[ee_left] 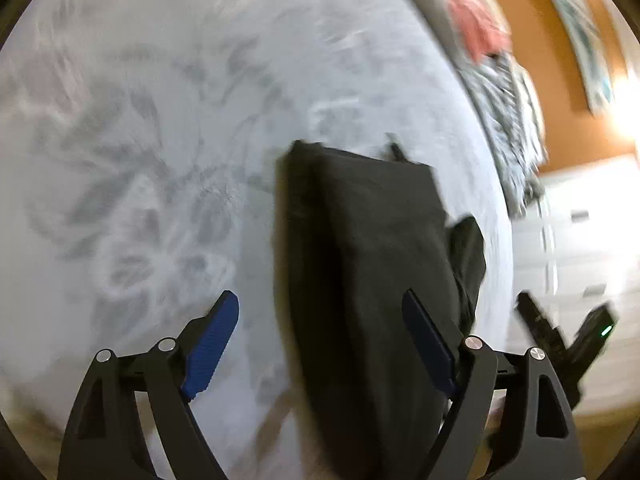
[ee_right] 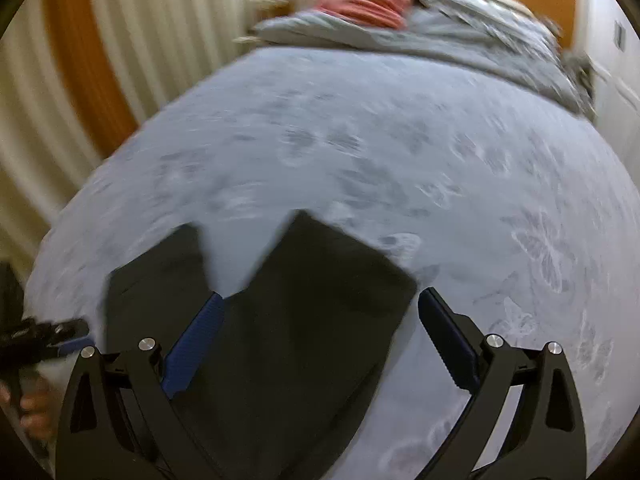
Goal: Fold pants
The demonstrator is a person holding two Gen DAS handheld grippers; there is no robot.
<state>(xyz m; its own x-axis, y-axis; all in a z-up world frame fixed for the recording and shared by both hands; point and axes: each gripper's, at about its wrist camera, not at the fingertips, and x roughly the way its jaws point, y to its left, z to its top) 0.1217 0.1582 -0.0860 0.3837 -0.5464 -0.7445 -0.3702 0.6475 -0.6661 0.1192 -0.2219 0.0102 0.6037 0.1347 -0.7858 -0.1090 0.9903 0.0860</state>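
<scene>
Black pants (ee_left: 360,264) lie flat on a pale grey patterned bedspread (ee_left: 160,160). In the left wrist view they run as one long dark panel away from me, with a smaller flap at the right. My left gripper (ee_left: 320,312) is open and empty, hovering above the near end of the pants. In the right wrist view the pants (ee_right: 312,300) show two leg ends pointing away. My right gripper (ee_right: 320,312) is open and empty above them. The right gripper also shows in the left wrist view (ee_left: 568,332), and the left gripper at the left edge of the right wrist view (ee_right: 44,340).
A heap of grey striped bedding and a pink cloth (ee_right: 368,4) lies at the head of the bed (ee_left: 500,92). White drawers (ee_left: 588,248) and an orange wall stand beyond the bed's edge. A cream curtain (ee_right: 48,92) hangs at the left.
</scene>
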